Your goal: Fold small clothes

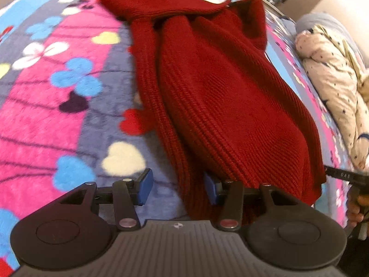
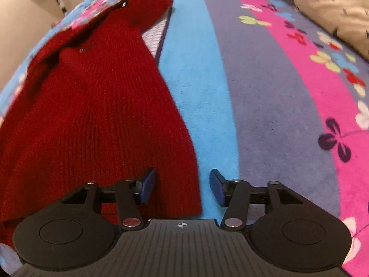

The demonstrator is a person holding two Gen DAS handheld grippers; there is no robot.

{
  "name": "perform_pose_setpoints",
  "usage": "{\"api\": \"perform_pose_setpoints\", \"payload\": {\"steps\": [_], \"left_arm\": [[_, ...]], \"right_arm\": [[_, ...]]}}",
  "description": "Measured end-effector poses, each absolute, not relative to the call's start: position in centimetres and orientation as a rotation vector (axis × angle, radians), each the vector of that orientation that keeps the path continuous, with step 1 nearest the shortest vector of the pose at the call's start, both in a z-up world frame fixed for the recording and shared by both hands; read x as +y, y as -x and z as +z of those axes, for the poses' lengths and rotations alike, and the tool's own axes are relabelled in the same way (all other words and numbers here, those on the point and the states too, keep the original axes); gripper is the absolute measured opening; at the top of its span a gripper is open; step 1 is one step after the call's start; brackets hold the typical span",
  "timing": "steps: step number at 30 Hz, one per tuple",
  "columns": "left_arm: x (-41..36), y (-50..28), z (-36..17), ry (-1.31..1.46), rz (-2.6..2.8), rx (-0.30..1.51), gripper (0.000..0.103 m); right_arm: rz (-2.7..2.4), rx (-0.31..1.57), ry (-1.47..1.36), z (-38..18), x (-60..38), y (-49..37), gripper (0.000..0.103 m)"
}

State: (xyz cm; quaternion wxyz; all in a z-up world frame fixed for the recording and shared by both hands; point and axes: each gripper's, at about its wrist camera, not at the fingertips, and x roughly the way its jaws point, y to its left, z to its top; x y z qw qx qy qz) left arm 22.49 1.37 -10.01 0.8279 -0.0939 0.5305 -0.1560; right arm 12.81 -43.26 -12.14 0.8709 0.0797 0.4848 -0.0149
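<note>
A fleece blanket (image 1: pixel 69 120), striped in pink, blue and grey-violet and dotted with clover and heart shapes, is spreading across the whole bed and filling most of both views. In the right wrist view its blue stripe (image 2: pixel 196 97) is running straight up the middle.

A dark red ribbed knit garment (image 1: pixel 221 97) is lying lengthwise on the blanket, bunched into long folds, with one part turned across its far end. In the right wrist view the same garment (image 2: pixel 92 115) is covering the left half of the picture, its near hem reaching down to the gripper.

A cream quilt (image 1: pixel 334 87) with small dark marks is lying crumpled along the blanket's far right edge, well apart from the garment; in the right wrist view it is showing in the top right corner (image 2: pixel 329 7).

The left gripper (image 1: pixel 178 188) is hanging over the garment's near left edge. Its jaws are standing apart: the left pad is over bare blanket, while the right pad is half tucked under a fold of knit, and nothing is being pinched.

The right gripper (image 2: pixel 182 187) is hovering at the garment's near right corner. Its jaws are standing apart, with the corner of the hem lying between them, not squeezed.

Part of a hand (image 1: pixel 355 205) on a dark handle is peeking in at the left wrist view's right edge.
</note>
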Motion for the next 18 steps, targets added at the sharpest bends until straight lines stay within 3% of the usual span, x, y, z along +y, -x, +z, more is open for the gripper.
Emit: {"api": "perform_pose_setpoints", "payload": {"steps": [1,2,3,4,5,10,14,18], "left_arm": [[1.0,-22.5,-10.0,0.184,-0.333,1.118,0.050],[0.8,-22.4,-10.0,0.174,-0.339,1.107,0.047],[0.6,-22.3,-10.0,0.176,-0.362,1.100,0.028],[0.5,-22.3,-9.9,0.188,-0.393,1.101,0.014],[0.3,-22.1,-9.7,0.179,-0.394,1.096,0.011],[2.1,-21.0,-7.4,0.146,-0.384,1.014,0.006],[7.5,-19.6,-4.2,0.219,-0.300,0.945,0.005],[12.8,-17.2,-2.1,0.307,-0.295,0.890,0.005]], "right_arm": [[-0.031,1.013,-0.147,-12.2,-42.9,-12.8,0.056],[-0.028,1.009,-0.136,-12.2,-42.7,-12.8,0.049],[0.000,1.002,-0.143,-12.1,-42.6,-12.7,0.031],[0.016,0.993,-0.147,-12.0,-42.4,-12.7,0.024],[0.028,0.978,-0.137,-11.9,-42.4,-12.5,0.012],[0.014,0.871,-0.278,-9.6,-45.0,-10.3,0.009],[0.015,0.710,-0.487,-6.9,-49.7,-6.3,0.005],[0.078,0.645,-0.484,-5.4,-50.8,-2.1,0.005]]}}
